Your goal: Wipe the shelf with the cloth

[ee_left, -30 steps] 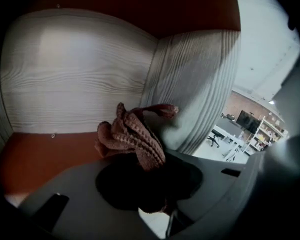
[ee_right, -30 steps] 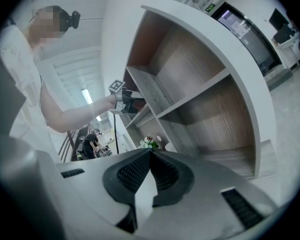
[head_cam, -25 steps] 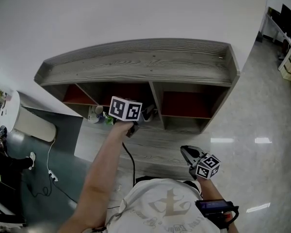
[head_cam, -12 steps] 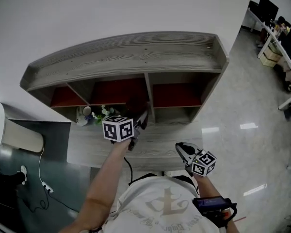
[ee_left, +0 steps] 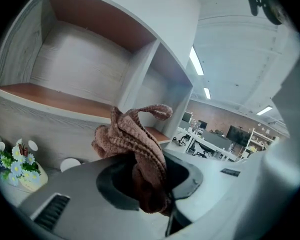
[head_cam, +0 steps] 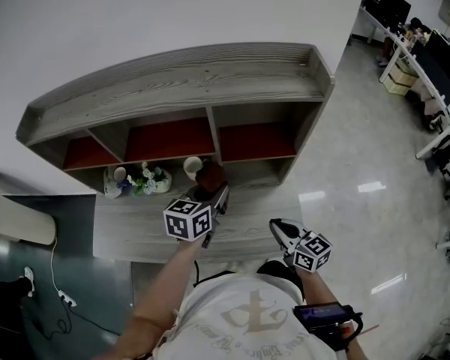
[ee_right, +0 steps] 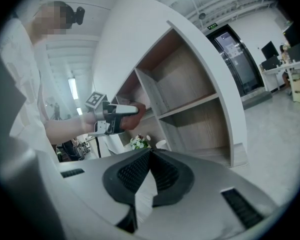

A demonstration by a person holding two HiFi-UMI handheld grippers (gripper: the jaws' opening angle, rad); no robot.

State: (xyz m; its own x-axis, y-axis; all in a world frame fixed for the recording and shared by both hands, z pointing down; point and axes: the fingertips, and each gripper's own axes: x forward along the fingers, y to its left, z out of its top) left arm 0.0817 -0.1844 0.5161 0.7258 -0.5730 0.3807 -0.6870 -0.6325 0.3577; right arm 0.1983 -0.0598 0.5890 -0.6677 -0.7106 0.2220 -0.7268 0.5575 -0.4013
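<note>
- One grey wooden shelf (head_cam: 180,73) fills the middle of the head view. It has three red-backed compartments and a low ledge beneath them.
- Left claw (head_cam: 220,196) hangs over that ledge, clamped on the brown cloth (head_cam: 210,175). The cloth bunches out at the claw's 12 o'clock, in front of the divider between the middle and right compartments.
- Right claw (head_cam: 279,228) sits at 4 o'clock from the left one, its jaws closed with nothing between them.
- Flowers (head_cam: 146,178) stand on the ledge at 9 o'clock from the cloth.
- Cup (head_cam: 193,167), white, stands between the flowers and the cloth.
</note>
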